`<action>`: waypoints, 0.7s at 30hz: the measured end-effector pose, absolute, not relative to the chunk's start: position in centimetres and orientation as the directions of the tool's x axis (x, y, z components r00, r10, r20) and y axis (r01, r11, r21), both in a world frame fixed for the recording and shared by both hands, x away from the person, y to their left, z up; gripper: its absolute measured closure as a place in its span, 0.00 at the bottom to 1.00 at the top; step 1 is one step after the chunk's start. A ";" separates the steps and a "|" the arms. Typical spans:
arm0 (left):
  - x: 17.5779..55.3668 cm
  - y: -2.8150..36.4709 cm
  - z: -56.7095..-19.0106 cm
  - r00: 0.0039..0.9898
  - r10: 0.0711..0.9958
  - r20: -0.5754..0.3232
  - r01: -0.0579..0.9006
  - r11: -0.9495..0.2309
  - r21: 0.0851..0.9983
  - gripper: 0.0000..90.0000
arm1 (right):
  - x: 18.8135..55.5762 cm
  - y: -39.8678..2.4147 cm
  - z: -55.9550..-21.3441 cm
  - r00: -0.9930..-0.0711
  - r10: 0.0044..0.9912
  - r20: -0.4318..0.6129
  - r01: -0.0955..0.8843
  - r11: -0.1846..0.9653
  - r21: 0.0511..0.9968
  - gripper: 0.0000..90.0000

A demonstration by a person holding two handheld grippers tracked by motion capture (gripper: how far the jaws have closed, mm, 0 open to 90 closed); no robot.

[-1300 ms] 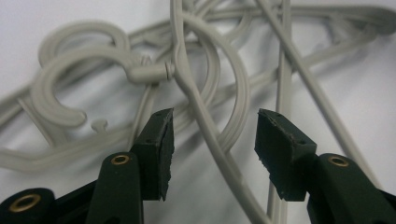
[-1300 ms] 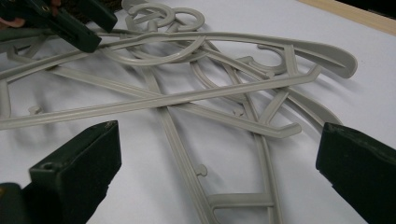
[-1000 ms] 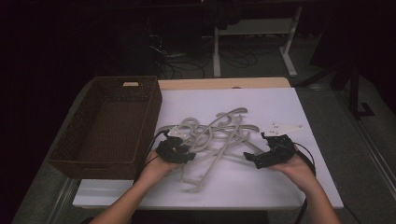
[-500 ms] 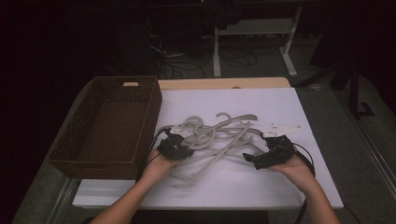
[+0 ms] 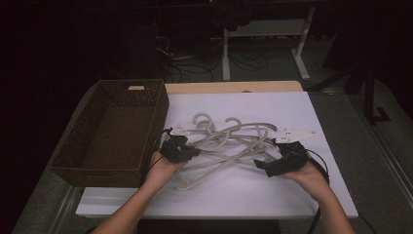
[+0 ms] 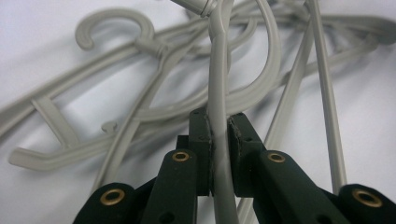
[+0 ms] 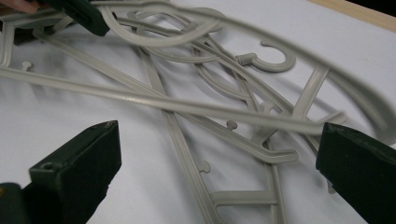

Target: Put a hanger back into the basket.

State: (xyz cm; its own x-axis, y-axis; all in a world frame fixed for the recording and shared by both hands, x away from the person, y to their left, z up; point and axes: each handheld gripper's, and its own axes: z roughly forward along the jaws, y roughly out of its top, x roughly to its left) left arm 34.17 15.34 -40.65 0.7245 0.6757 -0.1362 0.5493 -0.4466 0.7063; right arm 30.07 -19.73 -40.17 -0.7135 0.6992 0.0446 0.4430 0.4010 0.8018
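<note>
A grey hanger (image 6: 219, 93) from the tangled pile (image 5: 229, 141) in the middle of the white surface (image 5: 292, 195) has just been closed on and is now clamped in the left claw (image 6: 219, 135), while the right claw (image 7: 219, 172) is held apart beside the pile. The pick-up step is judged to be in hand. Next, the hanger must be lifted free of the others and carried to the basket (image 5: 78, 165) on the left.
</note>
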 end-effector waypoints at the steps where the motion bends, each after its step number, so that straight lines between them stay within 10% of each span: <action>1: 34.2 15.4 -40.3 0.724 0.676 -0.135 0.547 -0.443 0.710 0.91 | 30.1 -19.8 -40.1 -0.714 0.699 0.045 0.442 0.399 0.803 0.00; 21: 35.8 18.5 -28.8 0.726 0.688 -0.011 0.430 -0.442 0.787 0.91 | 29.9 -20.4 -39.6 -0.708 0.704 0.059 0.437 0.370 0.820 0.00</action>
